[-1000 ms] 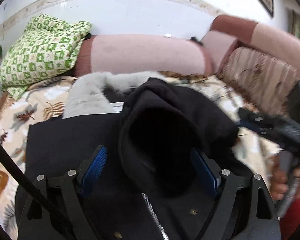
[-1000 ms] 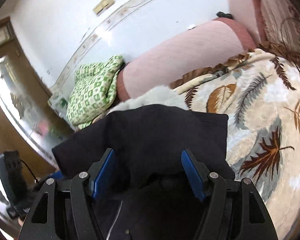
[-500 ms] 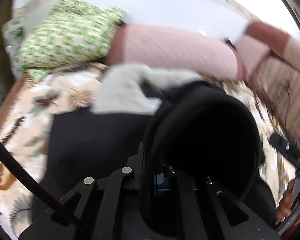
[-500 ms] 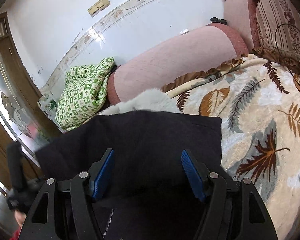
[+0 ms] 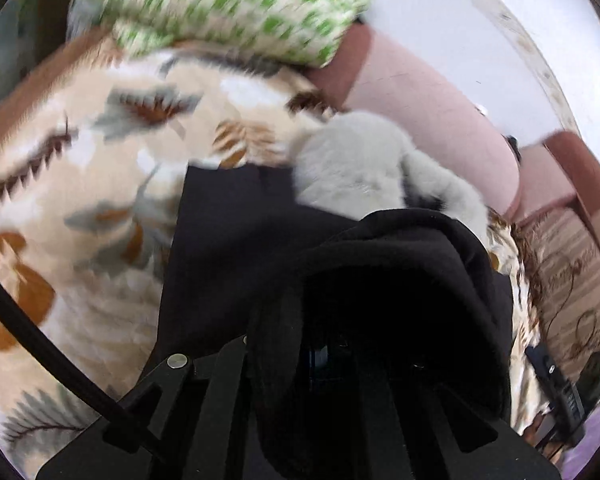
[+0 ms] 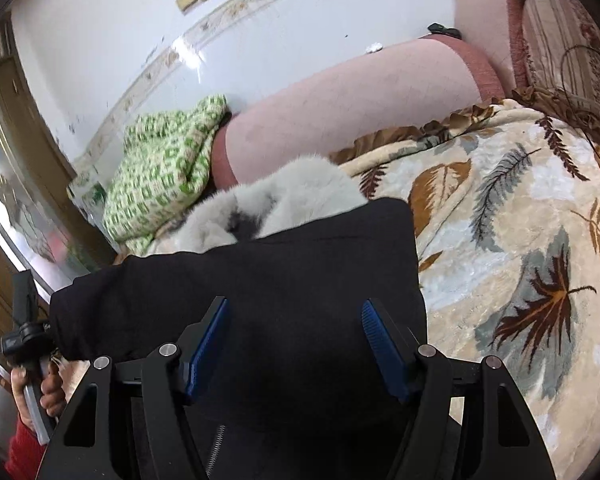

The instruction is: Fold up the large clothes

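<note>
A large black coat (image 6: 300, 272) with a grey fur collar (image 6: 284, 204) lies on a leaf-print blanket (image 6: 520, 220). In the left wrist view the coat (image 5: 228, 248) and its fur collar (image 5: 360, 168) show, and my left gripper (image 5: 328, 356) is shut on a thick black fold of the coat (image 5: 400, 280), which drapes over the fingers and hides them. My right gripper (image 6: 294, 340) is open, its blue pads (image 6: 210, 332) spread just above the coat's flat middle, holding nothing. A zipper (image 6: 216, 448) shows below.
A pink bolster (image 6: 352, 108) and a green-checked pillow (image 6: 164, 168) lie at the head by the white wall. A striped cushion (image 5: 572, 276) lies at the right. The other hand with its gripper handle shows at the left edge (image 6: 28, 344).
My left gripper closed on the coat's fold and carried it up and to the left, the view swinging over the blanket. My right gripper stayed open over the coat.
</note>
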`<state>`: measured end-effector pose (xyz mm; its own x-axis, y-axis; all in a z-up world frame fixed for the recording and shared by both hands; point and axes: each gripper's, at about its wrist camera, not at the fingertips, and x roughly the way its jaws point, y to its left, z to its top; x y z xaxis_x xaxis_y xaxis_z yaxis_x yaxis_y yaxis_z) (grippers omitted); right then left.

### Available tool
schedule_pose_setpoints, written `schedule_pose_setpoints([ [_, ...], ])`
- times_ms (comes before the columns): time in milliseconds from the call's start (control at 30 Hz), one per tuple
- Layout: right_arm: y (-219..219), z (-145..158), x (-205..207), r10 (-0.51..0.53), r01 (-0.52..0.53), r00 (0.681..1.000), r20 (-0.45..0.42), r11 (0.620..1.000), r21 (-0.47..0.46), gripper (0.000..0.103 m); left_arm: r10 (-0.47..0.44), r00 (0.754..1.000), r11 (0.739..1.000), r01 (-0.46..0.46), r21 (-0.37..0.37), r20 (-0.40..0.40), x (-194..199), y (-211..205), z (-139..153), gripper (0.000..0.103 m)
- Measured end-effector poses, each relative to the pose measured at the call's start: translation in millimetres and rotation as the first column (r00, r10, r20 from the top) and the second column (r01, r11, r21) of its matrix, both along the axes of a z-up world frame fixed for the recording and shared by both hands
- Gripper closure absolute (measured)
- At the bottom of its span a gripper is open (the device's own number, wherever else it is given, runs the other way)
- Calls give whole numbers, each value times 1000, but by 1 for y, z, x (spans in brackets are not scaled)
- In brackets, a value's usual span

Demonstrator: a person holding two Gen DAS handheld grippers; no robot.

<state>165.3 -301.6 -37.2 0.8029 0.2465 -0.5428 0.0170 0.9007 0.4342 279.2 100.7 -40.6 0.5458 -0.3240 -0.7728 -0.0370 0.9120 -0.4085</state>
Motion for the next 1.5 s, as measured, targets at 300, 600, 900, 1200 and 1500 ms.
schedule_pose_setpoints([
  [300, 4, -38, 33, -44, 32, 989, -138, 995, -91, 33, 13, 997, 989, -23, -146, -70, 15, 33, -21, 67],
  [600, -1, -36, 31, -75, 60, 987, -143, 993, -102, 33, 232, 971, 972, -233, 20, 56, -22, 97, 43, 47],
  [900, 25, 10, 3, -117, 125, 992, 49, 964, -233, 33, -35, 969, 987, -4, 158, 244, -34, -14, 86, 44],
  [1200, 45, -10, 57, -72, 48, 995, -68, 953, -298, 33, 37, 998, 938, -52, 343, 52, 47, -23, 5, 44],
  [1500, 16, -59, 93, -63, 30, 977, -205, 987, -157, 25, 108, 994, 951, -94, 293, -33, 75, -1, -56, 38],
])
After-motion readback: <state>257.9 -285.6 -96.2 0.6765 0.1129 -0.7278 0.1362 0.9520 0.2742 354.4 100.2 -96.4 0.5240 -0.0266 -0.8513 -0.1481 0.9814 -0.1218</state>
